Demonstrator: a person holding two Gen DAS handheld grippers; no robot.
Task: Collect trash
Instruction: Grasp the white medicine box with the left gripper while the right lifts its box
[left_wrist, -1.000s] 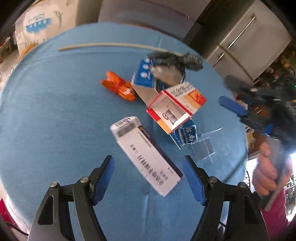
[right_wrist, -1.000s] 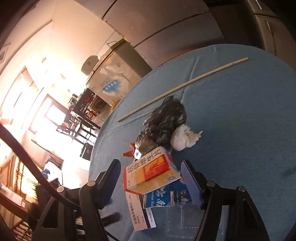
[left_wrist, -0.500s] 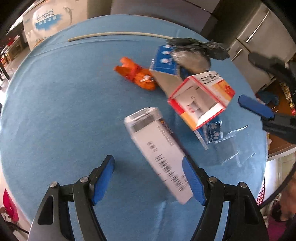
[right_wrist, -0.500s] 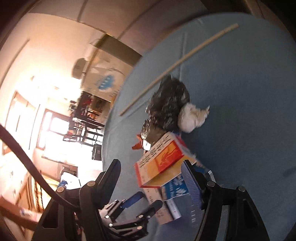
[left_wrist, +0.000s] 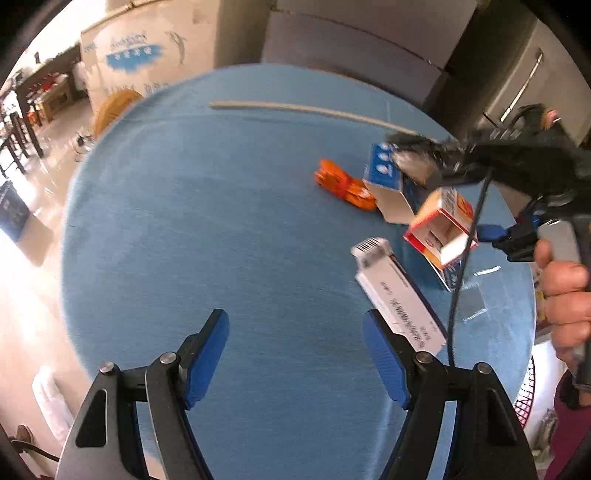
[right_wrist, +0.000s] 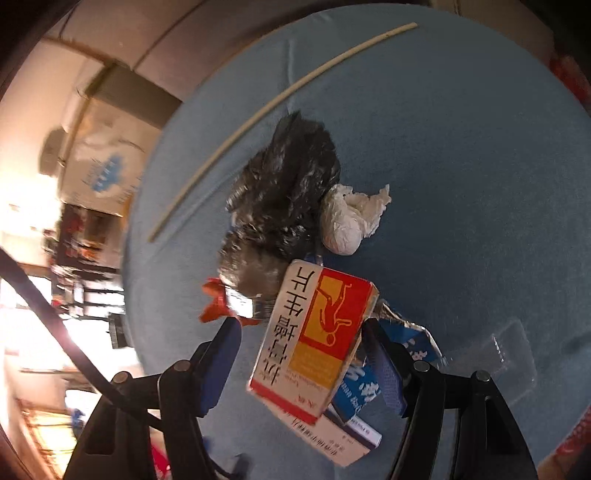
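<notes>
Trash lies on a round blue table (left_wrist: 221, 221). In the left wrist view my left gripper (left_wrist: 295, 354) is open and empty above bare cloth; a long white box (left_wrist: 399, 295) lies by its right finger. An orange wrapper (left_wrist: 343, 181), a blue-white carton (left_wrist: 384, 173) and a red-orange box (left_wrist: 443, 225) lie beyond. In the right wrist view my right gripper (right_wrist: 303, 362) is open around the red-orange box (right_wrist: 314, 339), which leans against the right finger. A black plastic bag (right_wrist: 284, 199) and a white paper wad (right_wrist: 347, 218) lie behind it.
A long pale stick (left_wrist: 314, 109) lies across the far side of the table. A clear plastic tray (right_wrist: 506, 354) and a blue box (right_wrist: 369, 387) lie near the right gripper. Grey cabinets (left_wrist: 517, 74) stand behind the table.
My left gripper has swung left, so the long white box slid from between its fingers to its right side. My right gripper has moved closer, around the red-orange box.
</notes>
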